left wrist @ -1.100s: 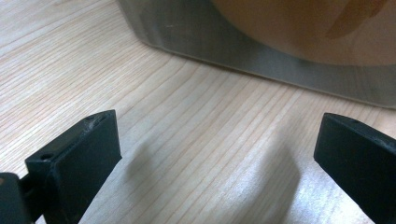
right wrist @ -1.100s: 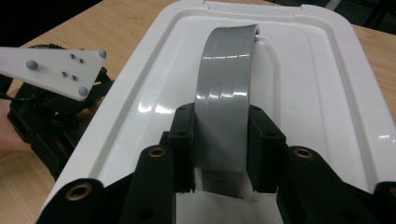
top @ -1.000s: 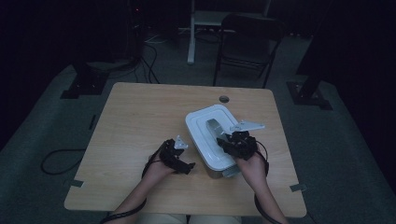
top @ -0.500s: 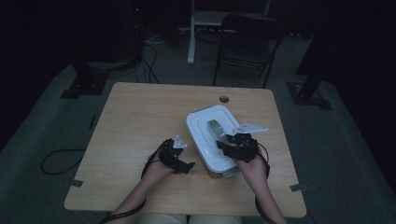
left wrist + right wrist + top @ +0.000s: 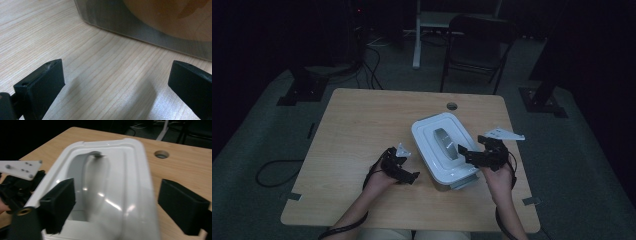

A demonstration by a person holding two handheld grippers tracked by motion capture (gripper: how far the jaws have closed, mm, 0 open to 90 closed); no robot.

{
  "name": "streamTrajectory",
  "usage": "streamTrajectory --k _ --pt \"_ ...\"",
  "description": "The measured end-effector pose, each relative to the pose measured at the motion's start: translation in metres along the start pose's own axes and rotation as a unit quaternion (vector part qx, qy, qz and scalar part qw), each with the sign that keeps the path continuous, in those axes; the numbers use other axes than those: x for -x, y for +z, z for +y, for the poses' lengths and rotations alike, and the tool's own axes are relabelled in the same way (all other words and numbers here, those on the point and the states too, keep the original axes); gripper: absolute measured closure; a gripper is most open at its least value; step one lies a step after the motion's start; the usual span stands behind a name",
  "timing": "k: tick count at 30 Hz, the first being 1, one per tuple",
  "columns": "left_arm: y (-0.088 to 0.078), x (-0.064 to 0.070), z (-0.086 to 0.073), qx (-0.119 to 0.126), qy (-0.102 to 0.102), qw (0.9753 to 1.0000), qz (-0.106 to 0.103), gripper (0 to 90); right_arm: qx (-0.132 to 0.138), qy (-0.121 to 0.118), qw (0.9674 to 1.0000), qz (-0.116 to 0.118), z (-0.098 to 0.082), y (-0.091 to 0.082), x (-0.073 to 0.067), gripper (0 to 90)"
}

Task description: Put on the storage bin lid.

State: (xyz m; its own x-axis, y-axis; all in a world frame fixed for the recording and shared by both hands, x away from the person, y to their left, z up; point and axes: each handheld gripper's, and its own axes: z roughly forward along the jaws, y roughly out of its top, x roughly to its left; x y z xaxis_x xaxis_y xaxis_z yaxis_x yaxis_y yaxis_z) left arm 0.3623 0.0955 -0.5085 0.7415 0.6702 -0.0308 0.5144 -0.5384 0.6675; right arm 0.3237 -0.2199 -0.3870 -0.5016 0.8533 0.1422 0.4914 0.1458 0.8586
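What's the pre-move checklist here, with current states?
1. Right gripper jaws open, just opened, nothing between the pads: ok.
2. Left gripper jaws open with bare table between them: ok.
3. White lid seated flat on the container: ok from the high view, latch state cannot tell.
4. Lid handle lying flat in its recess: ok.
5. Container side apart from the left pads: ok.
6. Container well inside the table edge: ok.

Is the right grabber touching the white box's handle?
Apart. In the right gripper view the right gripper has its jaws wide, and the grey handle on the white box lies beyond, untouched.
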Motion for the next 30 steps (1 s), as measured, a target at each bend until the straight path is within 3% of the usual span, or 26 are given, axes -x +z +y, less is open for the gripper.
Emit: streamTrajectory --k 2,3,4,6,11,12,16,17,22,30 --pt "0.000 0.000 0.000 0.000 0.000 1.0000 -0.001 1.2 0.002 0.001 1.0000 -0.009 -0.001 -0.001 0.003 13.6" --pt "0.000 0.000 0.001 0.002 -0.003 1.0000 -0.003 1.2 0.009 -0.010 0.9992 -0.036 -0.002 -0.004 0.011 13.4" --pt "0.000 0.000 0.002 0.003 -0.004 1.0000 -0.003 1.1 0.016 -0.013 0.9990 -0.040 -0.003 -0.005 0.014 13.2" --pt "0.000 0.000 0.003 0.004 -0.006 1.0000 -0.003 1.2 0.015 -0.015 0.9992 -0.035 -0.004 -0.007 0.023 12.4" --pt "0.000 -0.001 0.004 0.004 -0.008 1.0000 -0.003 1.2 0.015 -0.012 0.9986 -0.050 -0.008 -0.007 0.039 12.4" --pt "0.000 -0.001 0.005 0.006 -0.008 0.9999 -0.003 1.2 0.012 -0.003 0.9982 -0.059 -0.010 -0.005 0.050 12.4" --pt "-0.001 -0.001 0.007 0.008 -0.009 0.9999 -0.002 1.2 0.018 0.016 0.9979 -0.061 -0.014 -0.002 0.065 12.4" --pt "0.000 -0.001 0.008 0.008 -0.008 0.9999 -0.003 1.2 0.022 0.022 0.9967 -0.074 -0.018 0.003 0.075 13.1" --pt "0.001 -0.003 0.013 0.009 -0.008 0.9999 -0.002 1.2 0.011 0.032 0.9951 -0.093 -0.028 0.019 0.090 13.1" --pt "0.000 -0.002 0.021 0.018 -0.007 0.9998 -0.002 1.2 -0.027 0.045 0.9924 -0.111 -0.050 0.049 0.102 13.1"
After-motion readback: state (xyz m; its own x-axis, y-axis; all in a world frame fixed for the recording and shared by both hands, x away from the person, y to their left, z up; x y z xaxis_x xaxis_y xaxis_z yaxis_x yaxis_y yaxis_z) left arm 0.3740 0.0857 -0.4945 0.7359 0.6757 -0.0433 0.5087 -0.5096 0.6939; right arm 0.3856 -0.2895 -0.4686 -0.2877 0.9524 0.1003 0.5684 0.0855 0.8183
